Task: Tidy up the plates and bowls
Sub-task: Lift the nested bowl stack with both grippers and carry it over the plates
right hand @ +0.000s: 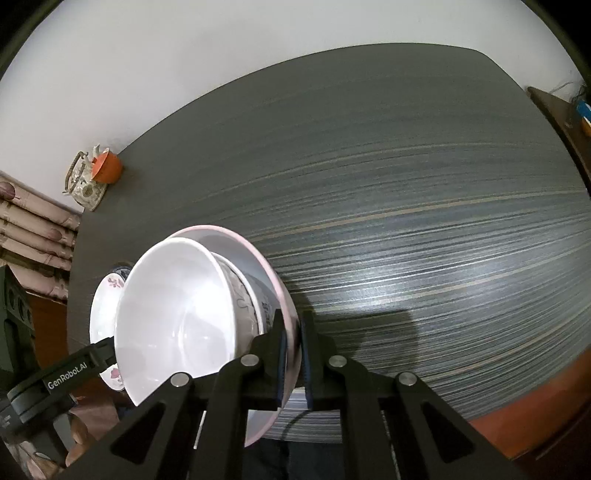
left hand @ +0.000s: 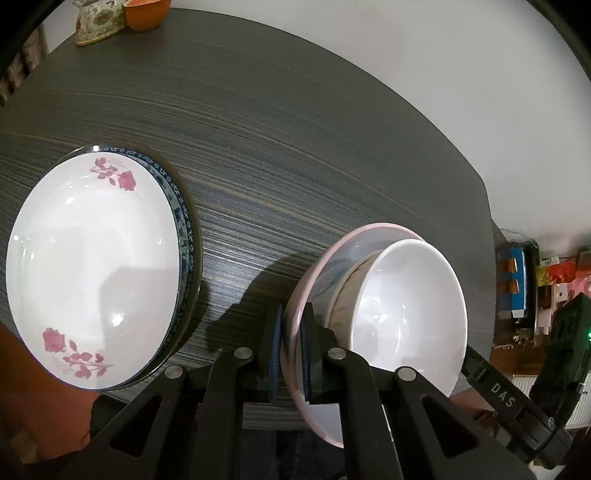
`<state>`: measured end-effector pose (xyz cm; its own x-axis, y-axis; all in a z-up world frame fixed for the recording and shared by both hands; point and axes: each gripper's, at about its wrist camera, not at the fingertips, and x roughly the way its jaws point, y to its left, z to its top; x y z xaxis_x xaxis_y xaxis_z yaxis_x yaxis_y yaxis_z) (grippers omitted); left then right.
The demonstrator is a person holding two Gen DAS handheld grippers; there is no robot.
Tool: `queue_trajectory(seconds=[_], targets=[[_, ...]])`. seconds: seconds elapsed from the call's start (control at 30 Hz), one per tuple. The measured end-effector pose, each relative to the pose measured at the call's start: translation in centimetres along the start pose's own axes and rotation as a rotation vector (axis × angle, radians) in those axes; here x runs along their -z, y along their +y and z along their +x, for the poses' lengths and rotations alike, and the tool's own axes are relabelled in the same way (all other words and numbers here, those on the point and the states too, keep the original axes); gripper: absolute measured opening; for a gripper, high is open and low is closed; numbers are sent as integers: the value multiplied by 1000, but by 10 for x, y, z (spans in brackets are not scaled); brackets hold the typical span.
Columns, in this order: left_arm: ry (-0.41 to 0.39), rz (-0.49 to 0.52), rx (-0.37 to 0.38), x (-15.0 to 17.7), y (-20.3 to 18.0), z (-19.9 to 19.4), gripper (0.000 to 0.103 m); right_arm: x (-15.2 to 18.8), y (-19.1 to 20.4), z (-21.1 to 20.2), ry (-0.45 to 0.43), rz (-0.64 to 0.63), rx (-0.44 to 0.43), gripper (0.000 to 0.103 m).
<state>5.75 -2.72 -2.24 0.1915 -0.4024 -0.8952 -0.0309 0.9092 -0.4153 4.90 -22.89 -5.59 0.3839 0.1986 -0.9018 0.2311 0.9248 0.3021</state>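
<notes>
A pink-rimmed plate (left hand: 332,254) carries a patterned bowl (left hand: 345,295) with a plain white bowl (left hand: 410,306) nested inside. My left gripper (left hand: 290,354) is shut on the plate's left rim. My right gripper (right hand: 293,354) is shut on the right rim of the same pink-rimmed plate (right hand: 258,254), with the white bowl (right hand: 177,314) to its left. On the left of the dark table (left hand: 295,147) a white rose-printed plate (left hand: 92,266) lies on a blue-patterned plate (left hand: 184,221). The rose plate (right hand: 107,295) peeks out behind the bowls in the right wrist view.
An orange bowl (left hand: 146,14) and a floral teapot (left hand: 98,22) stand at the table's far left corner. The same orange bowl (right hand: 107,168) shows in the right wrist view. A cluttered shelf (left hand: 517,284) stands beyond the table's right edge. The striped table (right hand: 443,240) stretches right.
</notes>
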Motion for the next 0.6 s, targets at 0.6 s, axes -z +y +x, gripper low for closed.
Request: queue_trajectory(seconds=[0.6], targets=[[-92,-57,-12,-9,34,-53,5,-6,43,-21,-10,-81,-55,8]])
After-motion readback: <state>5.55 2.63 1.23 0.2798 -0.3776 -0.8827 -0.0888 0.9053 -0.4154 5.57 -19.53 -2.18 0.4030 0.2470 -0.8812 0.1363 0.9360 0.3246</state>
